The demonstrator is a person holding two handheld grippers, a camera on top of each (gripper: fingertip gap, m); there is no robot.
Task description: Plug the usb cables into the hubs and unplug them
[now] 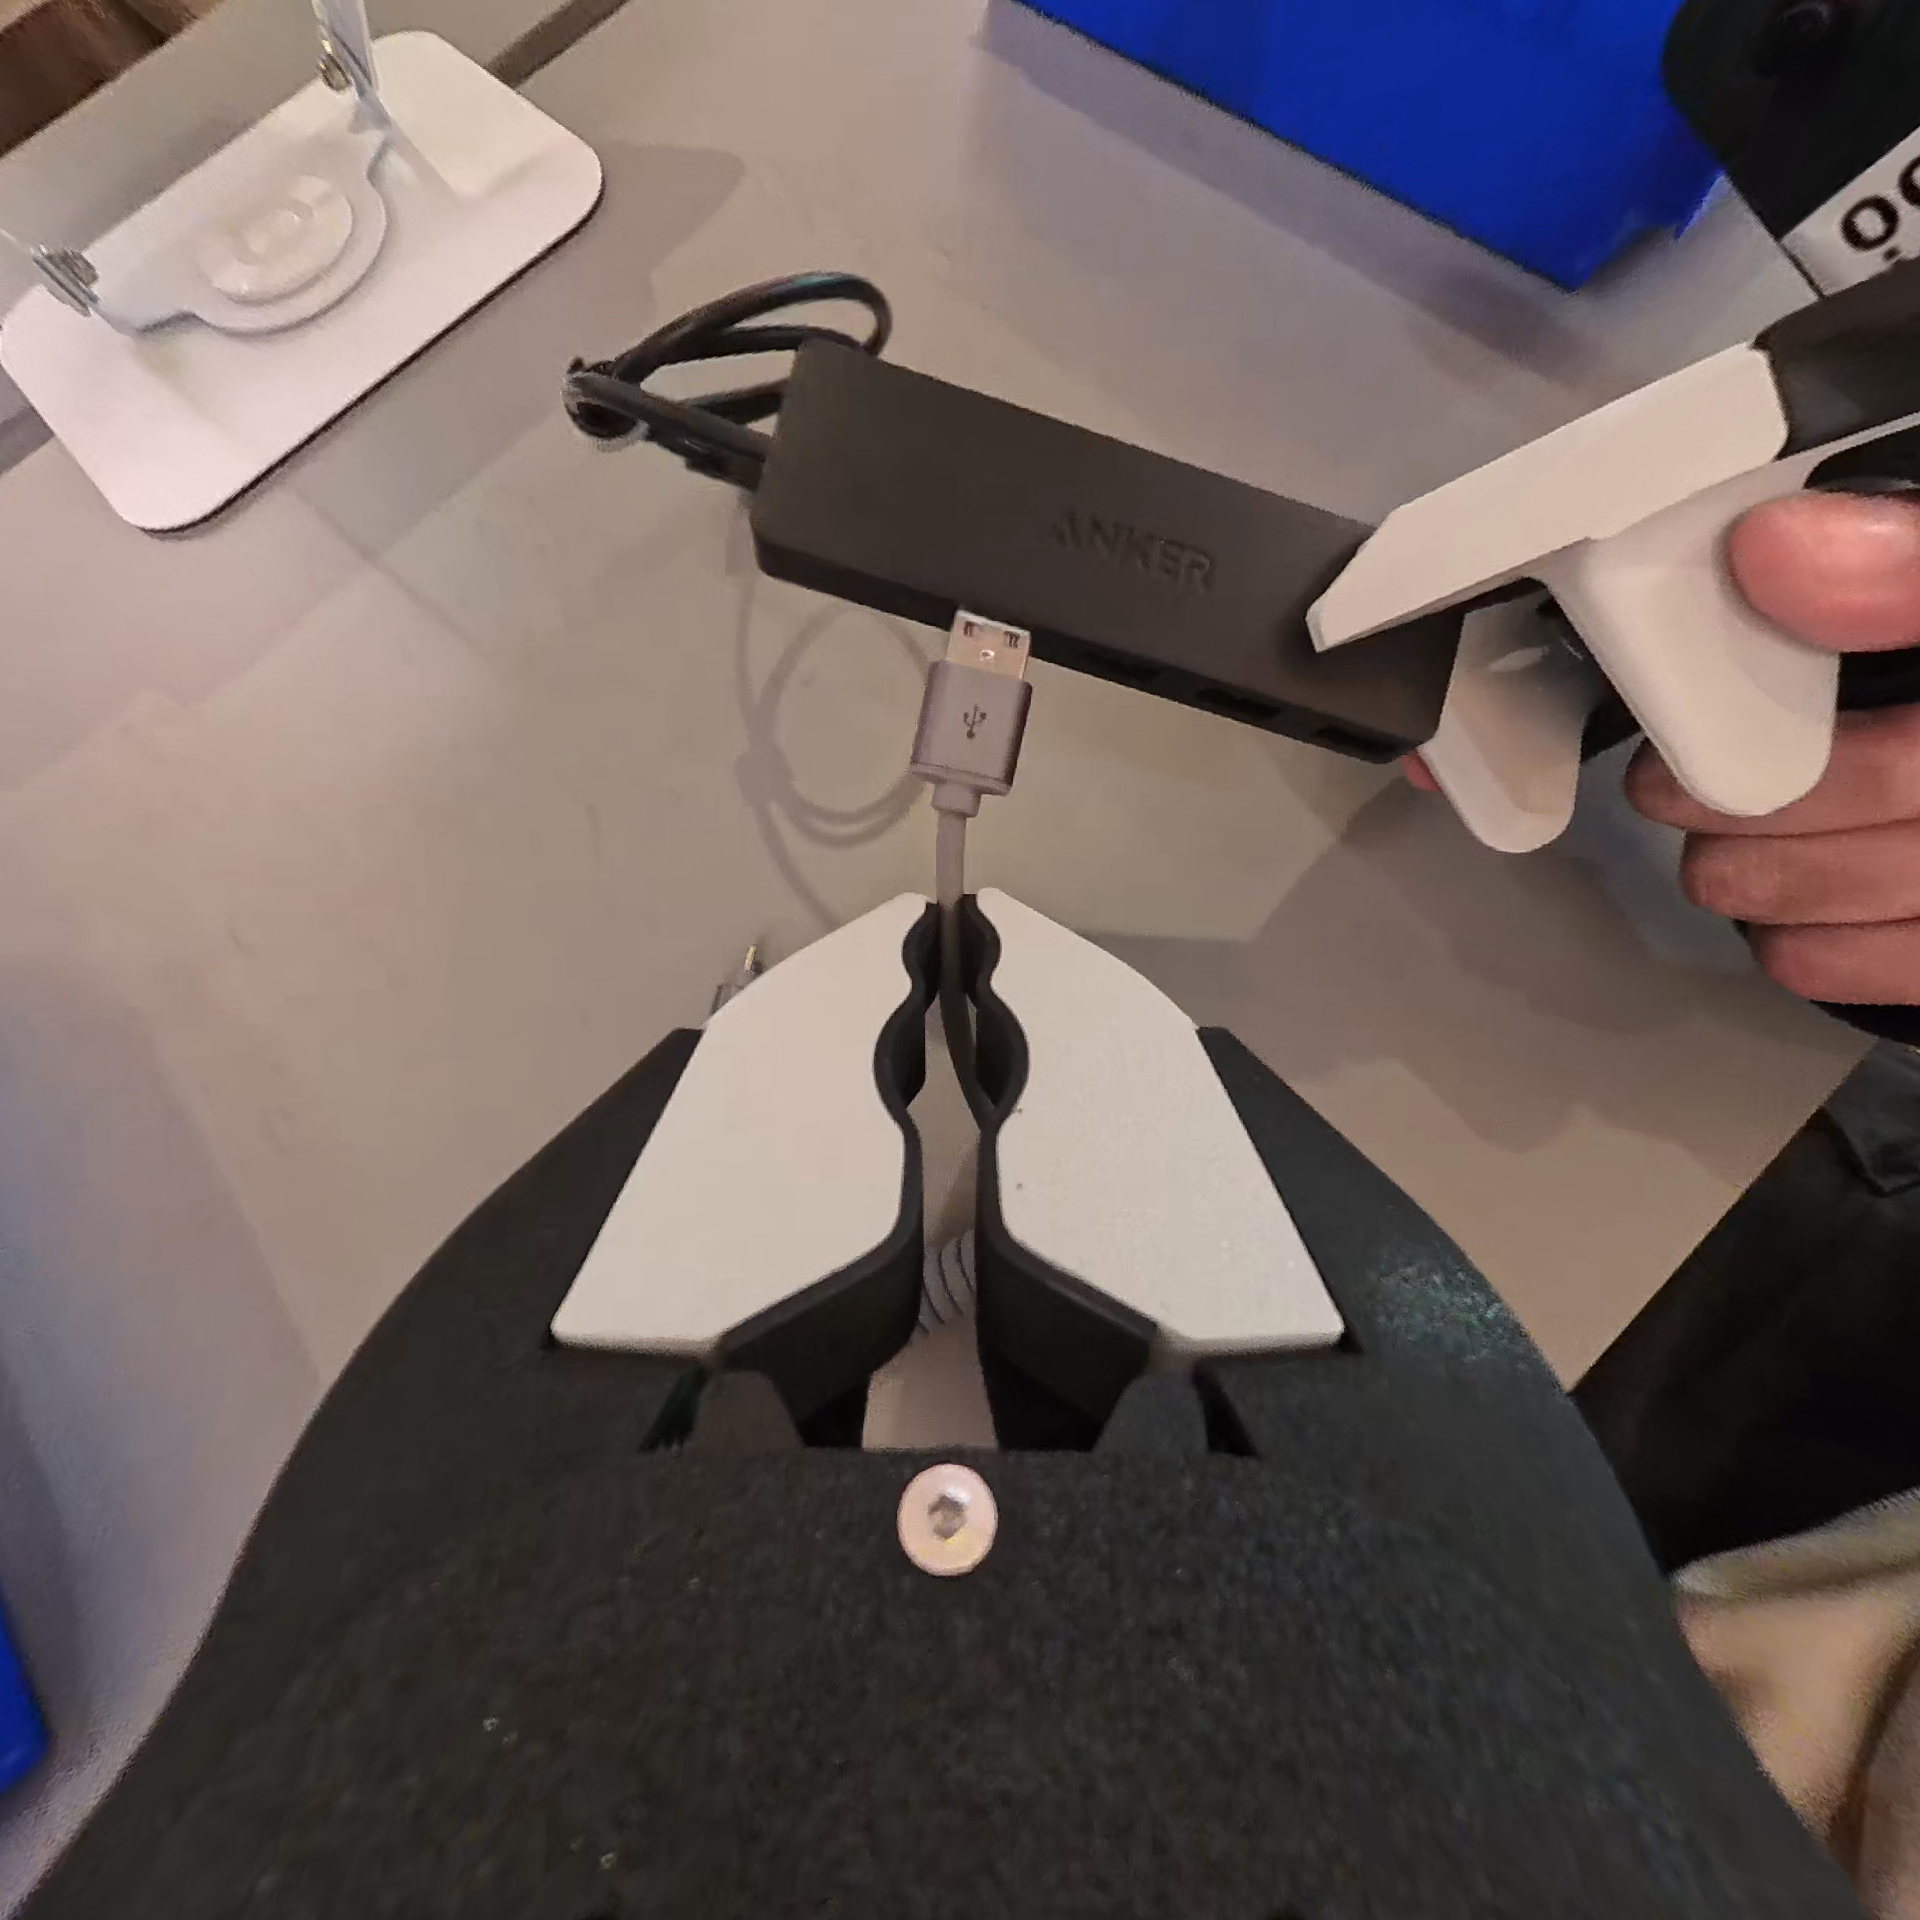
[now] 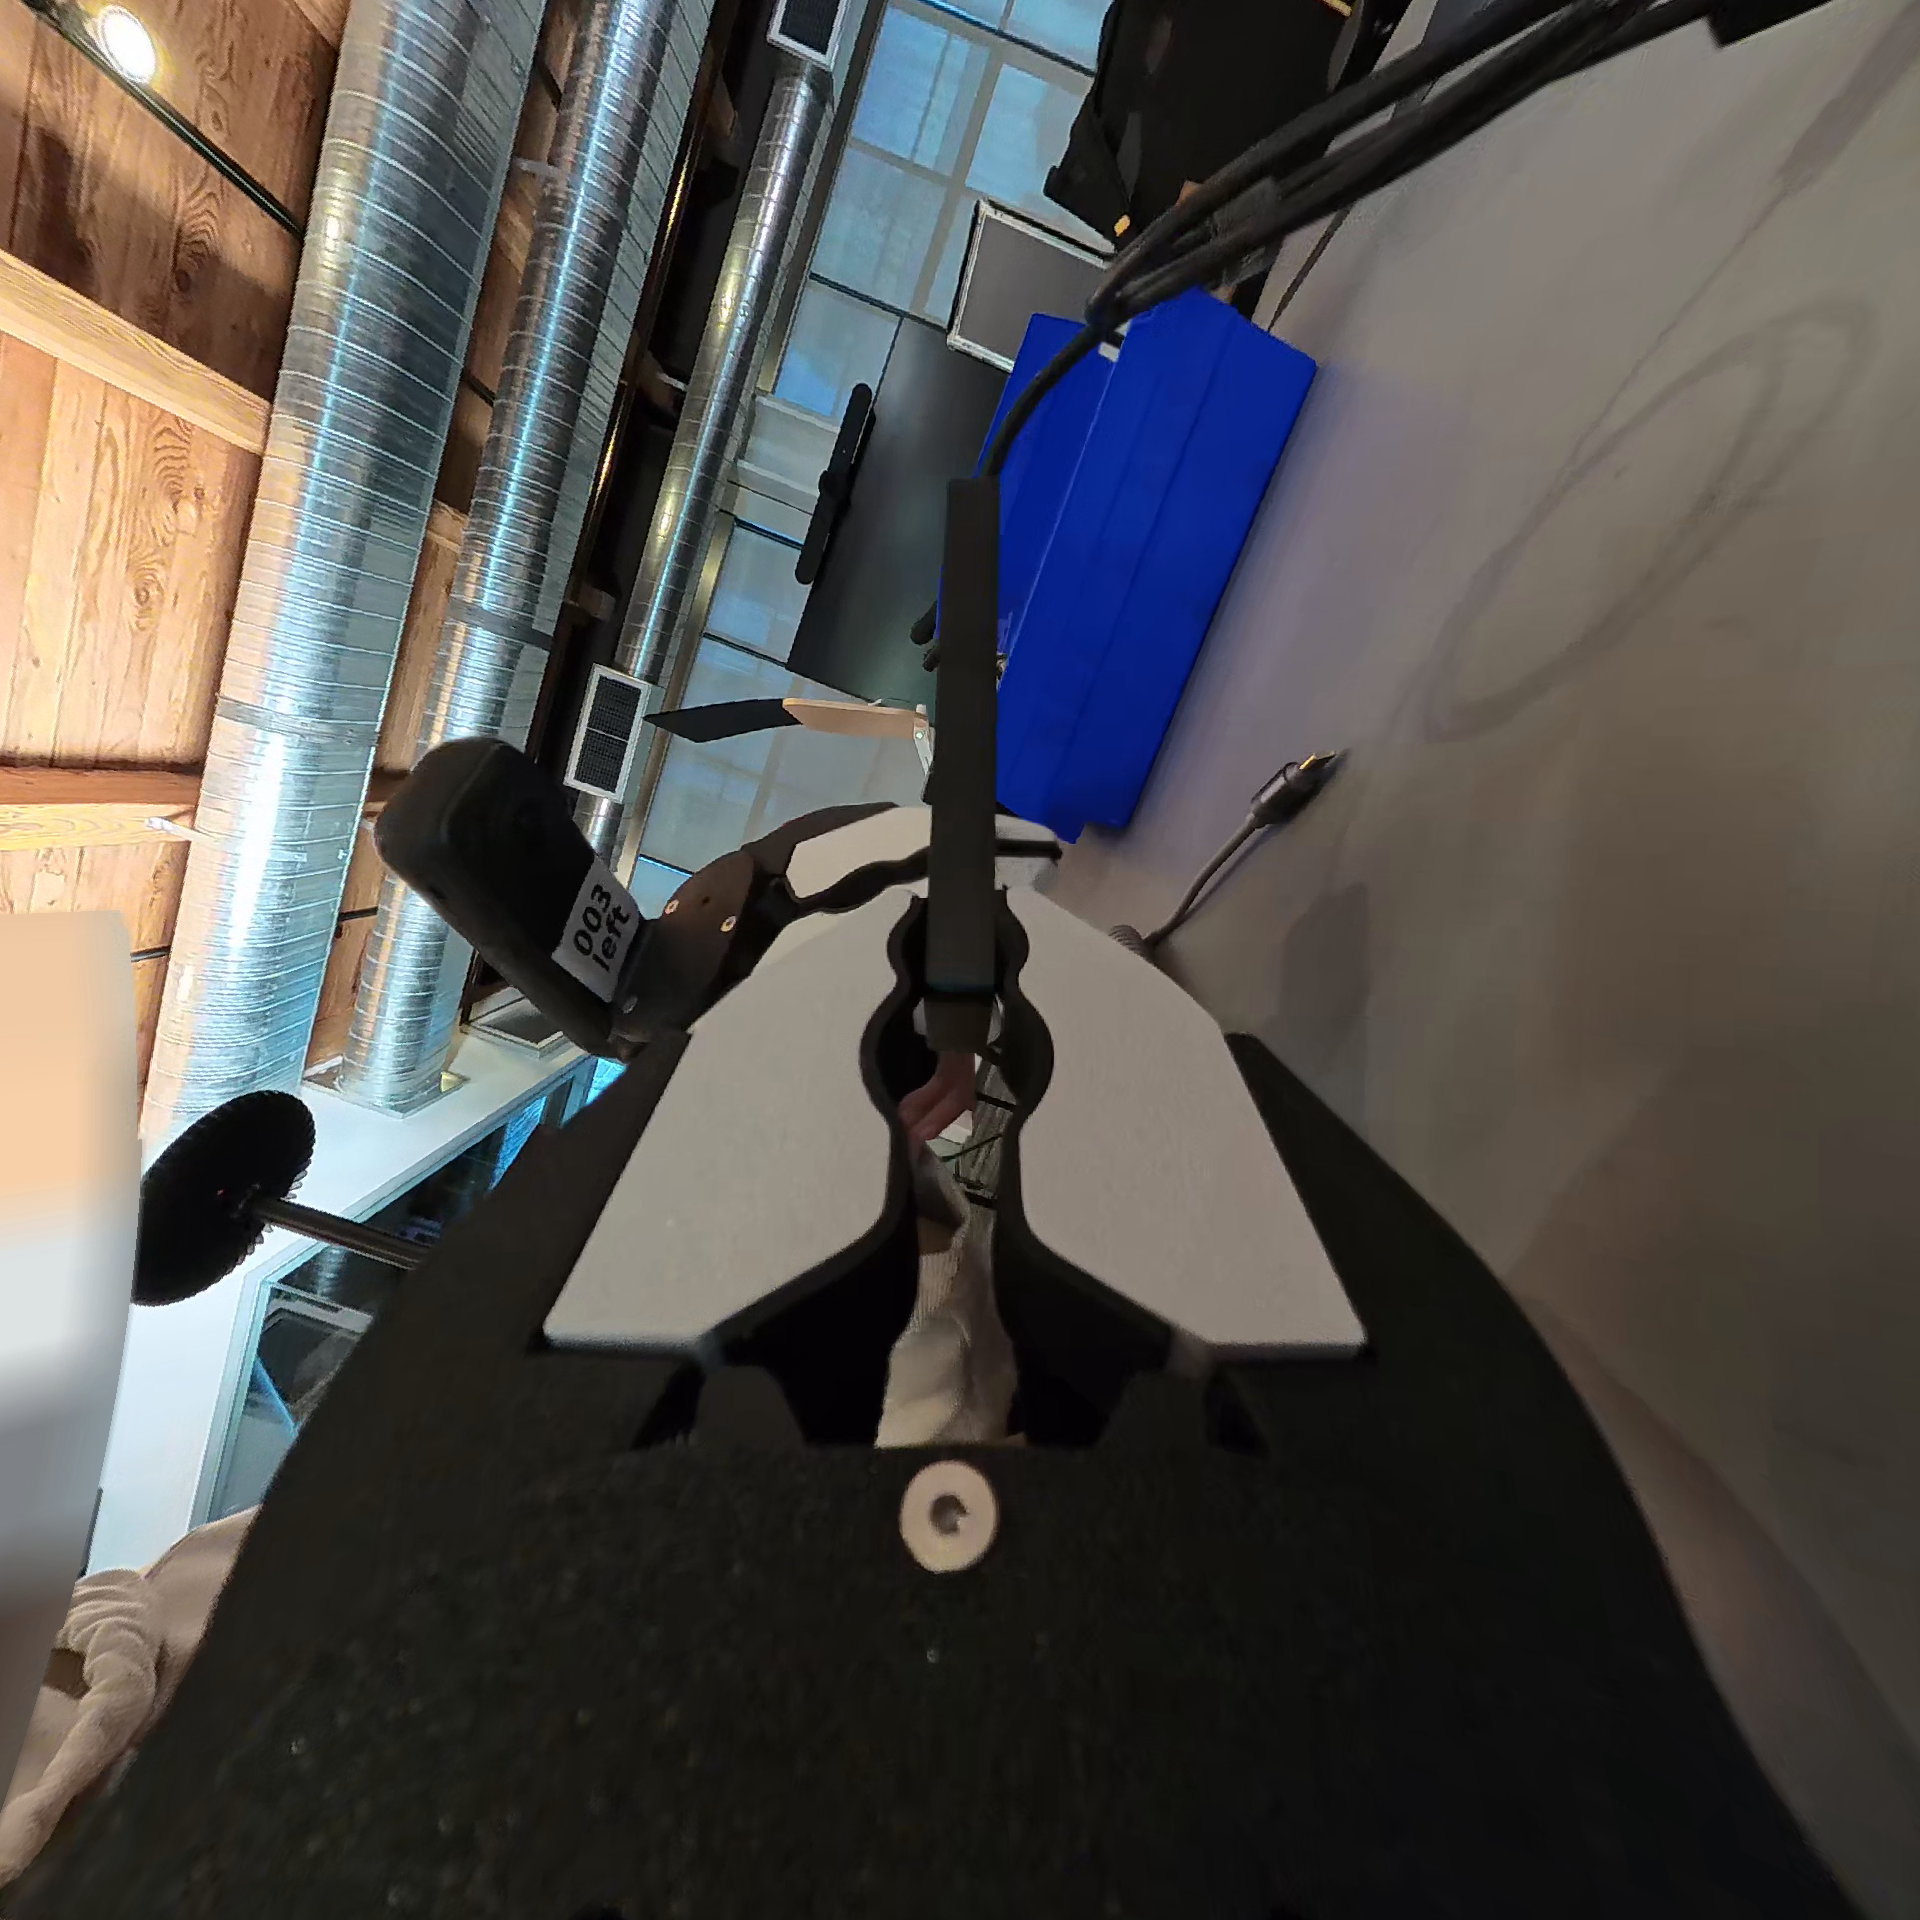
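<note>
In the left wrist view my left gripper is shut on a grey USB cable. Its silver plug points up, its metal tip at the leftmost port of a black hub held above the table. My right gripper is shut on the hub's right end. In the right wrist view my right gripper clamps the hub edge-on, and the left gripper shows behind it. How deep the plug sits in the port is unclear.
A white stand base sits at the back left of the grey table. A blue bin stands at the back right and also shows in the right wrist view. The hub's black lead loops behind it. Another cable plug lies on the table. One gripper's finger ends stand about 7 cm off the other's. From either gripper's tips it is about 40 cm to the white stand base.
</note>
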